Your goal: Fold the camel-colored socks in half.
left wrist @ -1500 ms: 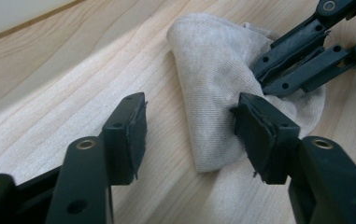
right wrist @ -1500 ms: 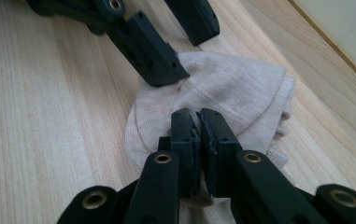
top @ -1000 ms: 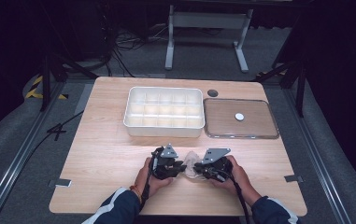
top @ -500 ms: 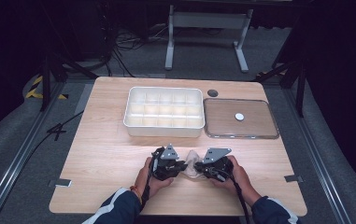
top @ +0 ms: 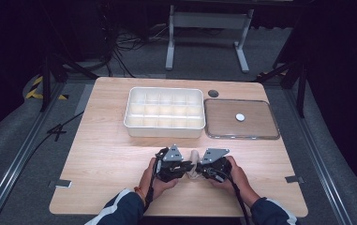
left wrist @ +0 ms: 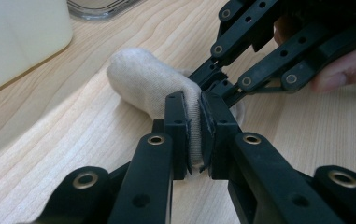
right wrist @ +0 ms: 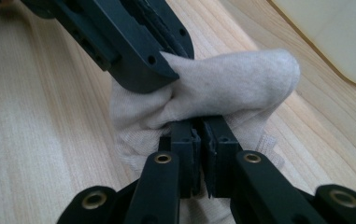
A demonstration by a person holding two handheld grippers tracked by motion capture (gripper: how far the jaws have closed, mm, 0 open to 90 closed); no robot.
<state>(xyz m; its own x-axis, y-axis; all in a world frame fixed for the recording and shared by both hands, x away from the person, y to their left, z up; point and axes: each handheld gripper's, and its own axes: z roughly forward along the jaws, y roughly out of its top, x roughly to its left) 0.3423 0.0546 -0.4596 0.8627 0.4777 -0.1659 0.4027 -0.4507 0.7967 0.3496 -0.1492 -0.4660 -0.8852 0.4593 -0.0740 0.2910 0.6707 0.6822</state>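
Item: beige sock (left wrist: 143, 84), low centre of frame – we've both grippers, left (top: 185, 168) & right (top: 200, 169), pinching it, left jaws just closed tighter, so grip's set for folding.

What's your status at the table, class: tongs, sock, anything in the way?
Left tongs shut on beige sock. Right tongs shut on it too. Sock near table's front edge, compartment tray and clear lid well behind, nothing blocking.
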